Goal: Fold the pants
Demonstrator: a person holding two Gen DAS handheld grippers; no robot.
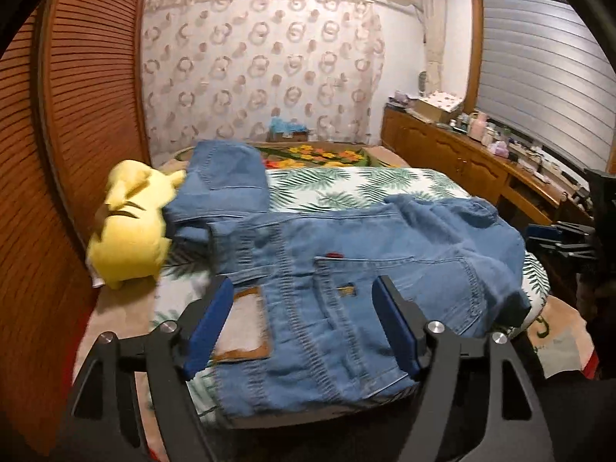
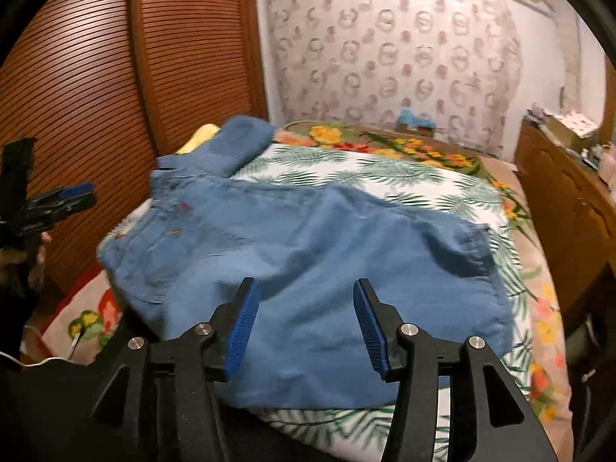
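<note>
Blue denim pants (image 1: pixel 346 269) lie spread across the bed, waistband with a brown patch toward the left wrist camera, one leg lying up toward the far left. My left gripper (image 1: pixel 304 288) is open and empty, hovering over the waist. In the right wrist view the pants (image 2: pixel 308 261) lie rumpled, leg end near the camera. My right gripper (image 2: pixel 304 292) is open and empty above that leg. The left gripper also shows at the left edge of the right wrist view (image 2: pixel 65 200); the right gripper shows at the right edge of the left wrist view (image 1: pixel 558 235).
A yellow plush toy (image 1: pixel 131 223) sits on the bed's left side, touching the far pant leg. The bed has a leaf-print sheet (image 1: pixel 365 184). Wooden louvred doors (image 1: pixel 77 115) stand at left; a cluttered wooden cabinet (image 1: pixel 481 154) runs along the right.
</note>
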